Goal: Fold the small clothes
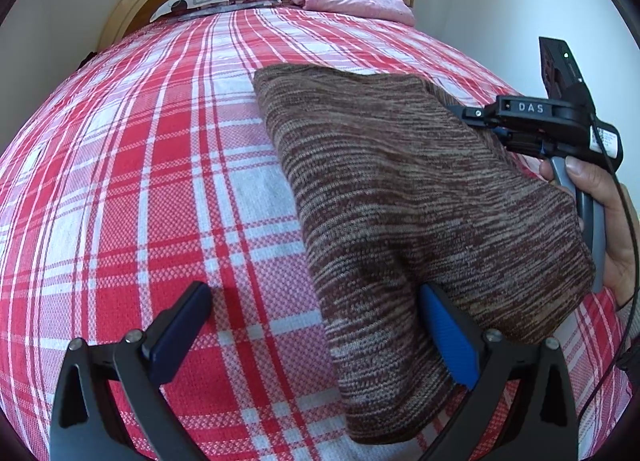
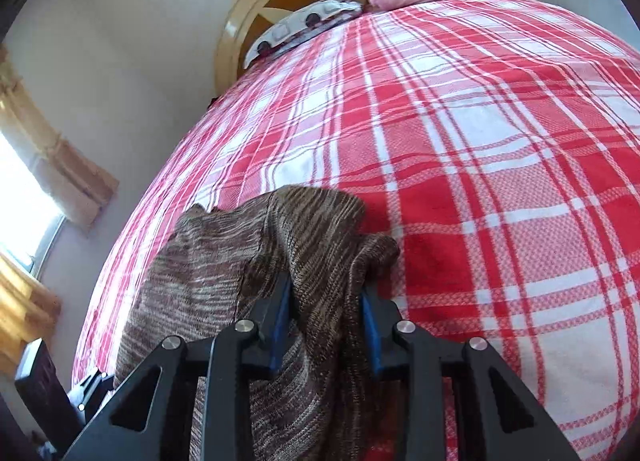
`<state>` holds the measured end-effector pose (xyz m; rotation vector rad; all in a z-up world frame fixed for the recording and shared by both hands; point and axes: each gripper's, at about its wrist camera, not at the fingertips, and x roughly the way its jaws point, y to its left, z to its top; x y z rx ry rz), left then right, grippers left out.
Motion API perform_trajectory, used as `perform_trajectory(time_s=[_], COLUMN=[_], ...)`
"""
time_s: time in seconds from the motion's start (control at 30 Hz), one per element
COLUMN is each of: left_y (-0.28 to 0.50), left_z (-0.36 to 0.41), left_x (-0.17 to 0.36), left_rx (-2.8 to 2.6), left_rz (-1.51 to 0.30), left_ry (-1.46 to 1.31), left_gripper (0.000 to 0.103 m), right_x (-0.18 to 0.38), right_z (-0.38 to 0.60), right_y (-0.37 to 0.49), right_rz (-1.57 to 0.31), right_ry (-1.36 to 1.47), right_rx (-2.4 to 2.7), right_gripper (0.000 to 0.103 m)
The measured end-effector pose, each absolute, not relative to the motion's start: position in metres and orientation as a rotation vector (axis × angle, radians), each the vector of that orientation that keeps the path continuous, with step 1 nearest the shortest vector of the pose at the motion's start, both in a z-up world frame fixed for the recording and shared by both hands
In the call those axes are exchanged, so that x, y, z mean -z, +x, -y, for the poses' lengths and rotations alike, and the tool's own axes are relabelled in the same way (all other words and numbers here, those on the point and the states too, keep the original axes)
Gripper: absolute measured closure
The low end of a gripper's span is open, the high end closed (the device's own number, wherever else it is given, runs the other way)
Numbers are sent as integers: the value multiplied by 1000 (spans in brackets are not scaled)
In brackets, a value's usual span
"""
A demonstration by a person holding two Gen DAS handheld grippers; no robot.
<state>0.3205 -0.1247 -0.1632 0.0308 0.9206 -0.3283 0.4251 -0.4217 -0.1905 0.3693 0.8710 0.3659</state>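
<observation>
Your right gripper (image 2: 326, 313) pinches a bunched edge of the knit (image 1: 400, 189) on the bed (image 1: 160, 141); left gripper (image 1: 316, 341) gapes wide, empty. Bunched layers may slip and spoil the fold.

Likely home bedroom: bed (image 1: 160, 165), pillows (image 1: 352, 1), headboard (image 2: 248, 9).

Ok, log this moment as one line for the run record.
stage: folding | right gripper: shut on brown knit garment | left gripper: open, one finger at garment edge | surface: plaid bedspread
</observation>
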Motion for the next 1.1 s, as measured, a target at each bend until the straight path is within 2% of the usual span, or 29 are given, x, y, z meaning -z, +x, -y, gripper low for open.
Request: perform_trajectory(time_s=[0.13,0.3,0.33,0.4,0.43,0.47,0.5,0.57,0.73,1.1], left_y=[322,325,325,325,324,323,323,323,318,285], left_z=[126,134,134,134,134,134,132,127,121,85], left_x=[161,158,158,157,156,155,154,152,144,104], left_rx=[363,444,458,499,527,528,522,536,538,527], left_rz=[-916,-916,-915,-912,-910,-904,-898,-891,-876,-806], left_ry=[15,-15,-22,-49,-61,-66,-74,-103,-141,-139], left_gripper=[1,13,17,35,49,58,63,74,78,79], right_x=[194,197,197,197,197,197,197,193,178,148], right_z=[426,430,430,430,429,429,428,425,422,384], right_y=[428,432,433,435,436,436,436,435,425,403], right_rz=[-879,-883,-885,-891,-894,-897,-899,-890,-847,-806], right_ry=[411,454,454,458,458,459,465,452,432,428], right_rx=[-378,-399,-405,-413,-420,-431,-449,-453,-443,-501], right_gripper=[68,65,65,65,71,76,81,83,85,85])
